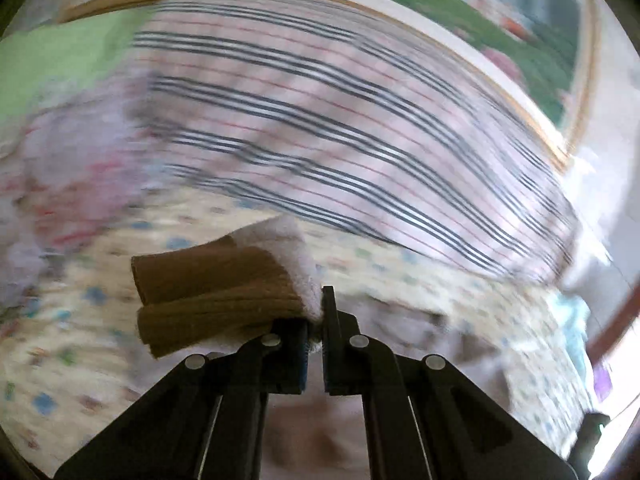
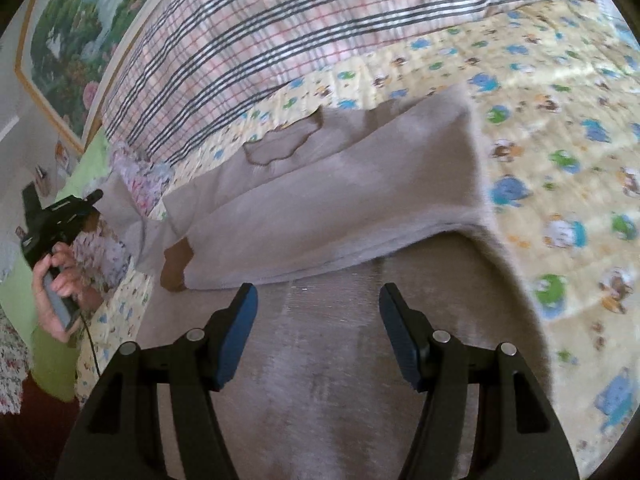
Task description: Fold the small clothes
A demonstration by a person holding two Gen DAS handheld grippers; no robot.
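Note:
A beige fleece garment (image 2: 328, 184) lies spread on the bed, with a brown patch (image 2: 280, 146) on it and a brown cuff (image 2: 176, 264) at its left end. My left gripper (image 1: 316, 312) is shut on another brown ribbed cuff (image 1: 216, 292) with white fleece lining, lifted above the quilt; that view is blurred by motion. In the right wrist view the left gripper (image 2: 90, 198) shows at the far left, held by a person's hand (image 2: 56, 284). My right gripper (image 2: 318, 296) hangs open just over the near part of the garment, nothing between its fingers.
A yellow quilt with cartoon animals (image 2: 560, 140) covers the bed. A pink-and-black plaid blanket (image 2: 248, 36) lies at the far side. Floral clothes (image 2: 140, 176) and a green sheet (image 2: 86, 164) lie at the left. A framed landscape picture (image 2: 68, 40) hangs on the wall.

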